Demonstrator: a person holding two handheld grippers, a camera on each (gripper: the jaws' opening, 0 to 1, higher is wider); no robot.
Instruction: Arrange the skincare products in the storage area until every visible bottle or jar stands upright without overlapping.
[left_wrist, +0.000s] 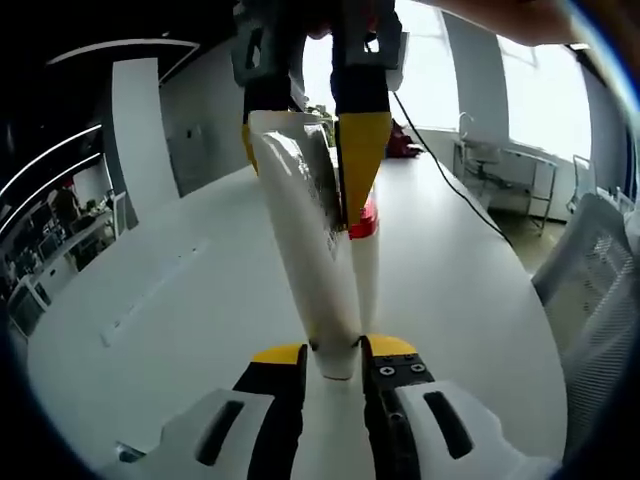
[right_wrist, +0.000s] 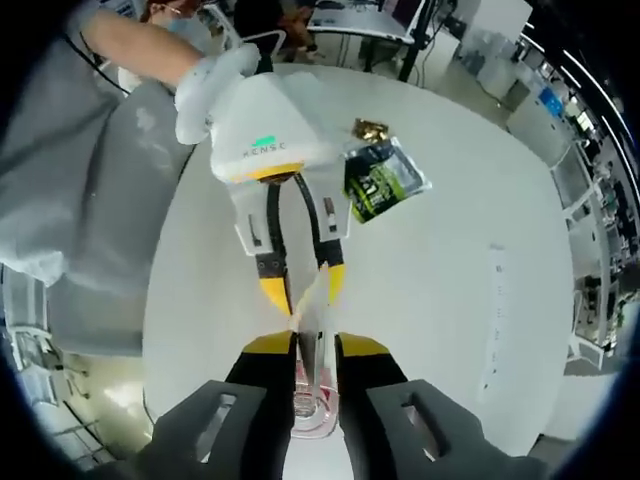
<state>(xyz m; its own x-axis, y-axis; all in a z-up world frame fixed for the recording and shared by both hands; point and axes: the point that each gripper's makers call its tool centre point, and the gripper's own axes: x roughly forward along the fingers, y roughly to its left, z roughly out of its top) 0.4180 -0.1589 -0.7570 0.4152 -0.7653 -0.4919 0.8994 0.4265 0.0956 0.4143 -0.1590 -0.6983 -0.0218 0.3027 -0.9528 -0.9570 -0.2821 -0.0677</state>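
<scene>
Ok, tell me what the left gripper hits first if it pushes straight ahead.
Probably the right gripper. Both are clamped on the same white tube, the left gripper at one end, the right at the other, dead ahead. Beyond lies the table.

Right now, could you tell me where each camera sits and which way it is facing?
Left gripper view: rides the left gripper, looking along its jaws across the white table toward windows; the right gripper clamps the white tube's far end.
Right gripper view: rides the right gripper, facing the left gripper, a sleeve and a green packet.
Shared: both grippers, tube, table.
</scene>
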